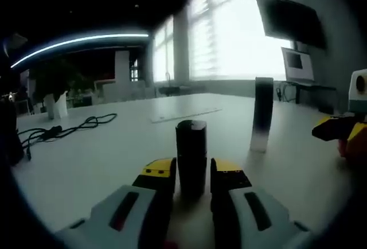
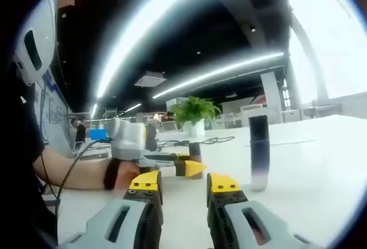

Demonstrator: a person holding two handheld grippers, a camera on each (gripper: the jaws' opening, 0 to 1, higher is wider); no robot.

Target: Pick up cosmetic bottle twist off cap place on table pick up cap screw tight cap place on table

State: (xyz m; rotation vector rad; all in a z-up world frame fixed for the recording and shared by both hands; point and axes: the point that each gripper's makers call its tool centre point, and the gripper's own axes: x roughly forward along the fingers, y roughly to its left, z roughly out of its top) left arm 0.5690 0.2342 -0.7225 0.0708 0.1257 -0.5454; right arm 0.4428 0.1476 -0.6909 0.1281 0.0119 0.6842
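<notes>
L gripper [image 1: 192,175] is mine to watch first: its jaws are clamped on the cosmetic bottle [image 1: 191,157], which stands upright on the white table [image 1: 86,163], long axis vertical, dead centre btwn the yellow tips. From the right gripper view I see the same L gripper [image 2: 194,167] coming in from the left w/ the dark bottle [image 2: 195,150] at its tips, though it's small there and partly hidden.

R gripper [image 2: 183,189] has jaws apart, nothing btwn them. It also shows at the far right edge of the left gripper view [image 1: 344,131].

The tall dark cap [image 1: 262,114] stands upright on the table, well apart from the bottle, off to the right and further out. In the right gripper view the cap [image 2: 259,152] is ahead and slightly right of my open jaws, so R is the nearer one to it. I think it's the cap off the bottle, but lighting is dim, can't be sure.

Next move as I judge it: R goes fwd to the cap, closes across its vertical axis.
</notes>
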